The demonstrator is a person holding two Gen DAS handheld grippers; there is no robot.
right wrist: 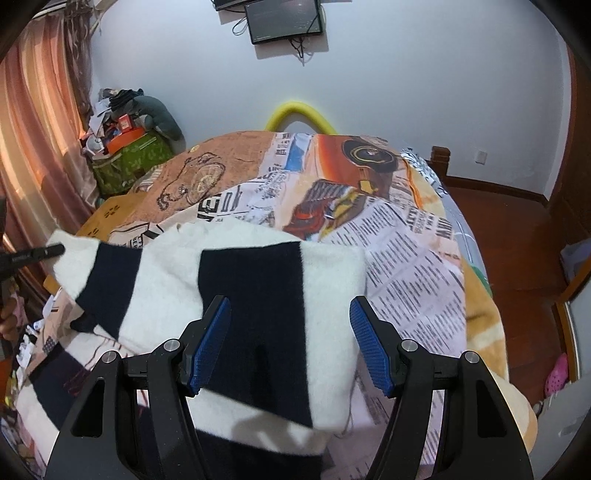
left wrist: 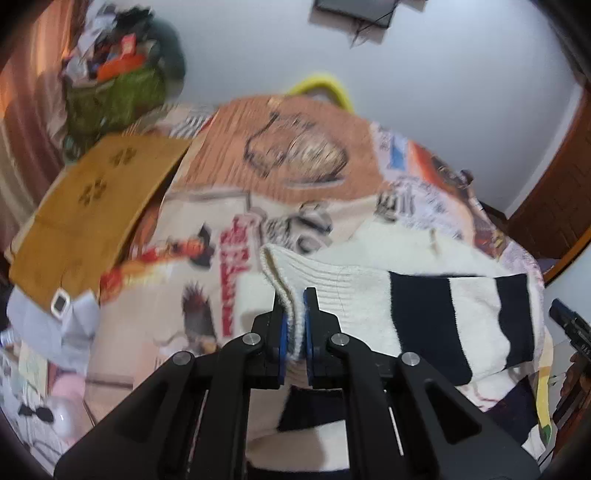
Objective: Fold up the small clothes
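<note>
Left tool pinches sweater cuff; right tool above it

Home bedroom: bed under a newsprint-and-car patterned blanket; pink striped curtain on the left; wall-mounted screen; overfilled green storage bag of household clutter; wooden floor and skirting.

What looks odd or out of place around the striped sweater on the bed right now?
Nothing looks damaged or spilled. The striped sweater lies rumpled on the printed bedspread, its ribbed edge pinched by the left gripper. The only mess is the overflowing green bag by the curtain.
</note>
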